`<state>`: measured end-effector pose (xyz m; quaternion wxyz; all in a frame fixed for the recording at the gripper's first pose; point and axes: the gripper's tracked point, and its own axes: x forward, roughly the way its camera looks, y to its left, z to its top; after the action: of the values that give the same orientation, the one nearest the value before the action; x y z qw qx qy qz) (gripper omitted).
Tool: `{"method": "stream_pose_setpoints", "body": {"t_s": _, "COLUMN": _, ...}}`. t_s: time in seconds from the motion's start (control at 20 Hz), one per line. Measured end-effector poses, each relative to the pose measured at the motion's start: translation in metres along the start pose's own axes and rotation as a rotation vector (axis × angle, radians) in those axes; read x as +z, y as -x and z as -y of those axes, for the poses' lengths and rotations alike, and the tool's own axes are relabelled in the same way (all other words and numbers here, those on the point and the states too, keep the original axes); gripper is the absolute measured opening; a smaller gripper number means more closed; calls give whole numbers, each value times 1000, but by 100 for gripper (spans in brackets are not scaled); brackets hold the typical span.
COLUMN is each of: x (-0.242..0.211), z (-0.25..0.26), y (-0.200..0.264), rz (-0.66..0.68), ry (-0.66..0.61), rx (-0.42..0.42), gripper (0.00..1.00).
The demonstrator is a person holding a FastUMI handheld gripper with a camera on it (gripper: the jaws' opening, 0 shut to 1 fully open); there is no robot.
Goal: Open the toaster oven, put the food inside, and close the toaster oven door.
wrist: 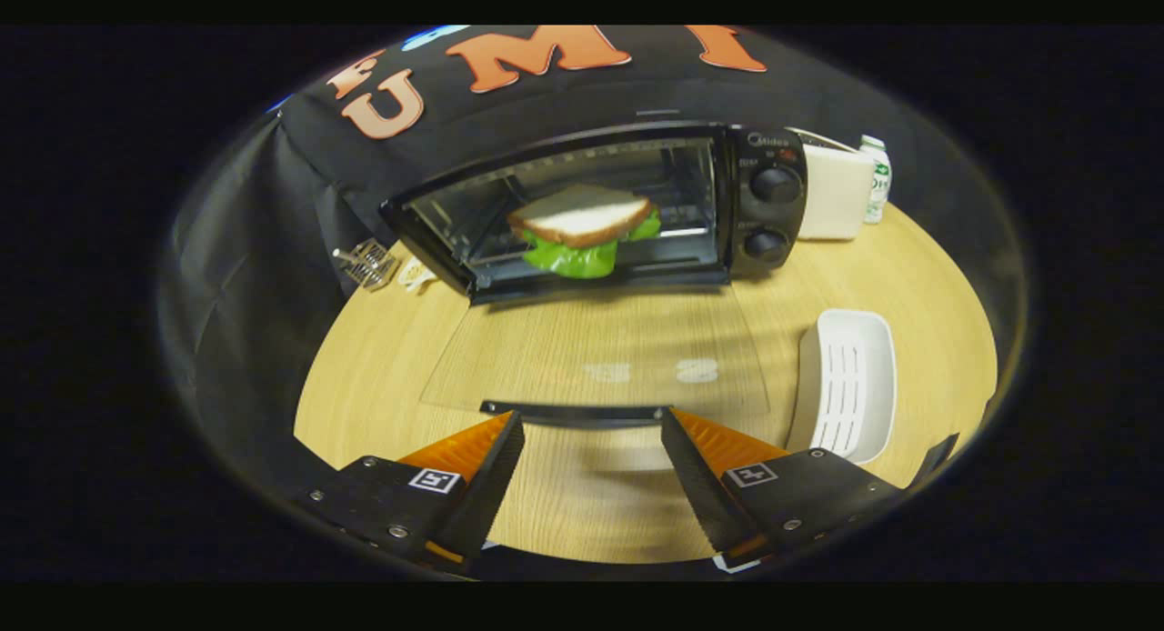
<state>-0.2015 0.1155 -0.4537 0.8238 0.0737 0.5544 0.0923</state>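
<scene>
Gripper view: fingers (591, 449) spread, holding nothing, over a pale wood desk (564, 513). Toaster oven (600, 208) door (596, 358) lies open, apparently flat; sandwich (582, 226) inside.

Toaster oven open, sandwich inside

We see the black toaster oven (600, 204) on the wooden table, its glass door (596, 358) folded flat toward us, and a bread-and-lettuce sandwich (587, 231) on its rack.
</scene>
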Motion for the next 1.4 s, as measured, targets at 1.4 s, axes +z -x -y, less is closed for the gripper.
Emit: {"method": "stream_pose_setpoints", "body": {"t_s": 1.4, "x": 138, "z": -20, "y": -15, "rz": 204, "ry": 58, "rx": 14, "gripper": 91}}
